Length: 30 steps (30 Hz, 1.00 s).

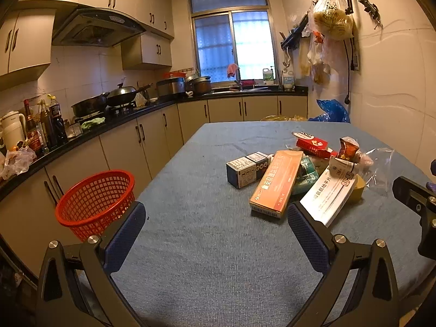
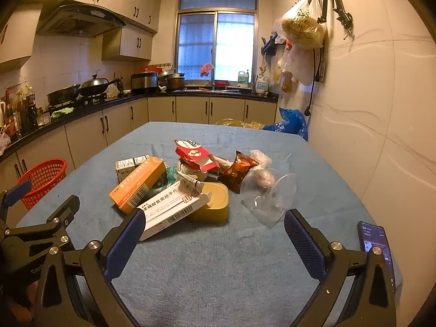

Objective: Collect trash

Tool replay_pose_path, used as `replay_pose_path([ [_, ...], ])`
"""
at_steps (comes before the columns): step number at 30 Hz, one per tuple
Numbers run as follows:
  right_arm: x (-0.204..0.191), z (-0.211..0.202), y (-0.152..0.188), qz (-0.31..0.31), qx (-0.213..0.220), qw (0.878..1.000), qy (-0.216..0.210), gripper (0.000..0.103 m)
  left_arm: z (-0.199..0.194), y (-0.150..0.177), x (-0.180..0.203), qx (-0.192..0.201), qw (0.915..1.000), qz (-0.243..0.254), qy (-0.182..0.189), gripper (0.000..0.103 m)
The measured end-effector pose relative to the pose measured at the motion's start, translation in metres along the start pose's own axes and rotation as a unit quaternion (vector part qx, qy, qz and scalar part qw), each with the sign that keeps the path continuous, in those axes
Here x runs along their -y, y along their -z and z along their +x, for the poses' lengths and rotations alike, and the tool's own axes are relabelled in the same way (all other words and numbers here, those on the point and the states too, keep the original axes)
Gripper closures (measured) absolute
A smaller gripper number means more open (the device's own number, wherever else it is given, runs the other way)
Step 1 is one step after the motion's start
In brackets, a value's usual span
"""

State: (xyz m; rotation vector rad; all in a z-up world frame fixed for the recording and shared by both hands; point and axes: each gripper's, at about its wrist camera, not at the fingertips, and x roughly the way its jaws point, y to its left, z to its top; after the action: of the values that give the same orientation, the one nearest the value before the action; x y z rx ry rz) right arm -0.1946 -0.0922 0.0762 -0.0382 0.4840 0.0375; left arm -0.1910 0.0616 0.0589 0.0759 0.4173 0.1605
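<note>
A heap of trash lies on the blue table cloth (image 1: 207, 245): an orange box (image 1: 276, 182) (image 2: 137, 184), a white box (image 1: 328, 194) (image 2: 171, 207), a small dark-and-white box (image 1: 246, 169), a red carton (image 2: 194, 155), a brown snack wrapper (image 2: 237, 173), a yellow tin (image 2: 212, 201) and clear plastic (image 2: 268, 196). A red mesh basket (image 1: 95, 201) (image 2: 43, 181) sits at the table's left edge. My left gripper (image 1: 216, 226) is open and empty, near the heap. My right gripper (image 2: 215, 234) is open and empty, just before the white box.
A phone (image 2: 377, 248) lies at the table's right front edge. Kitchen counter (image 1: 109, 125) with pans and bottles runs along the left and back. A blue bag (image 1: 331, 110) sits past the far table edge. Bags hang on the right wall (image 1: 331, 19).
</note>
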Motion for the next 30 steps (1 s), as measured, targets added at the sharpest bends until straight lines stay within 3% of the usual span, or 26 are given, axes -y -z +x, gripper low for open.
replay_pose_path([
  [30, 0.0029, 0.0055, 0.0061, 0.012, -0.012, 1.000, -0.004, 0.000, 0.0033, 0.0028, 0.0010, -0.003, 1.0000, 0.000, -0.002, 0.000],
])
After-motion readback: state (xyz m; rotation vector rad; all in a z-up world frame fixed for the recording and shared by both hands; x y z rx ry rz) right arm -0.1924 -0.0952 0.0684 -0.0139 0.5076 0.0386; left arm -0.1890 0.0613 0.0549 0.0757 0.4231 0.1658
